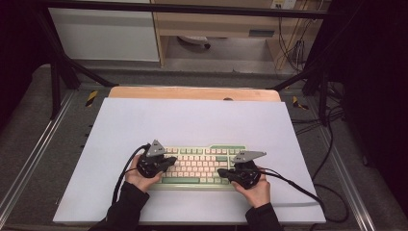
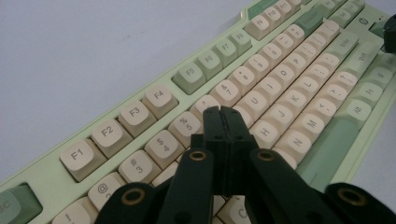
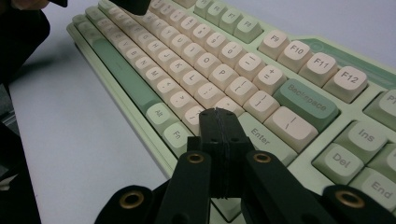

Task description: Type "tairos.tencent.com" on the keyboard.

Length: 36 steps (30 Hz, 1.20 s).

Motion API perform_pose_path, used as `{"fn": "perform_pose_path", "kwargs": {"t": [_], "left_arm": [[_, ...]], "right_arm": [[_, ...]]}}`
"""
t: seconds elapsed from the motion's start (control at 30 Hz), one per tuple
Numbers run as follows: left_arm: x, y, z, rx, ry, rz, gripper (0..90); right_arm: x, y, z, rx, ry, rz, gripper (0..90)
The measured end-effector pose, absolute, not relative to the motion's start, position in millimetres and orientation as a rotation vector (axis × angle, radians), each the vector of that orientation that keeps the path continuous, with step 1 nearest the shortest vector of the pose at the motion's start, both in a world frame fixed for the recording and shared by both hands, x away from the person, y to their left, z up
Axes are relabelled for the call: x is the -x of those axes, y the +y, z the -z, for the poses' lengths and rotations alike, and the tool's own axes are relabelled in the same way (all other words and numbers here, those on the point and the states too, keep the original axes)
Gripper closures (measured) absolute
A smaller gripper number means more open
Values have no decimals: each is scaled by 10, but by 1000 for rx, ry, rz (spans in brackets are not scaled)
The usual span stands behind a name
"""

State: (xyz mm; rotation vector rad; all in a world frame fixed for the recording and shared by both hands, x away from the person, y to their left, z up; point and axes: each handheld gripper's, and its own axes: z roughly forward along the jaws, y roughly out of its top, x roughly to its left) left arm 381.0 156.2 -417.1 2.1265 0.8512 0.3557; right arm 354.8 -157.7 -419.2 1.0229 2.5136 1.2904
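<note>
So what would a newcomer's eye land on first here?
The pale green keyboard with cream keys, lying near the front of the white table. Then the two black grippers over it, the left gripper above its left half and the right gripper above its right half, both with jaws shut and nothing held.

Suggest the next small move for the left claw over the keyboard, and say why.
Probably ease the left claw straight down to press a key. Its jaws are shut into a single tip, poised over the keyboard just past the number row, beside the 6 key. Which key lies under the tip is hidden.
</note>
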Motion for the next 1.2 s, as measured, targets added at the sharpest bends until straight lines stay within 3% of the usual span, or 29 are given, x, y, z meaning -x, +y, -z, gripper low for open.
{"fn": "perform_pose_path", "kwargs": {"t": [0.67,1.2], "left_arm": [[-3846,1439,4295,-2159,835,-354,899],[-3759,1518,4190,-2136,811,-351,899]], "right_arm": [[-3547,-1582,4190,-1023,2516,-1284,900],[-3545,-1588,4192,-1021,2518,-1286,900]]}}
